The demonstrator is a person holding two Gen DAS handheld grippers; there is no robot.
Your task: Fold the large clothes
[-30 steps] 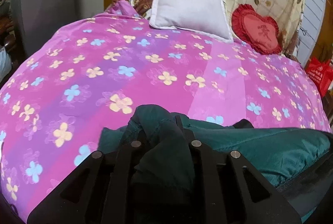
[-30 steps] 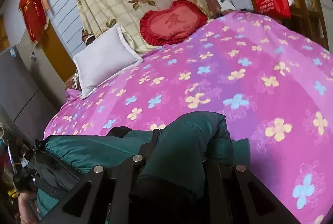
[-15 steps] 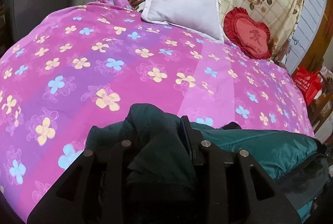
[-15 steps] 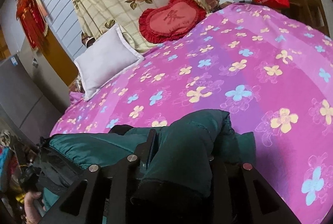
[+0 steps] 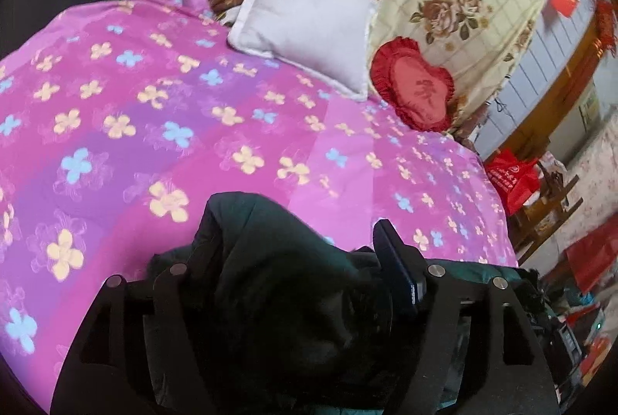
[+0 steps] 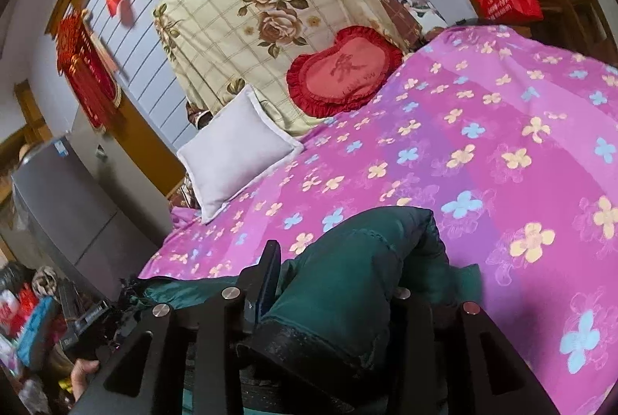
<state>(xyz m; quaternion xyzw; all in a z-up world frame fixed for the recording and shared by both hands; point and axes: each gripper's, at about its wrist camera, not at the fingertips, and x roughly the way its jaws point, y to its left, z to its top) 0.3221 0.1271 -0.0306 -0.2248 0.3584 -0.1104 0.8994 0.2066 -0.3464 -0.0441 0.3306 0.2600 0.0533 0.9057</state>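
A dark green padded jacket (image 5: 270, 260) hangs between my two grippers above the near edge of the bed. My left gripper (image 5: 293, 253) is shut on one thick bunch of its fabric, which hides the left finger. My right gripper (image 6: 340, 256) is shut on another bunch of the jacket (image 6: 359, 260), likely a sleeve end with a black cuff. The rest of the jacket stretches between the grippers along the bed's near edge (image 6: 185, 289).
The bed has a pink and purple flowered cover (image 5: 193, 129). A white pillow (image 5: 305, 17), a red heart cushion (image 5: 417, 83) and a rose-print blanket (image 6: 251, 13) lie at its head. A red bag (image 5: 510, 175) and clutter stand beside the bed. A grey fridge (image 6: 58, 199) stands left.
Both grippers have risen and tilted upward with the jacket still held, so more of the wall and headboard shows. The jacket has lifted off the bed cover.
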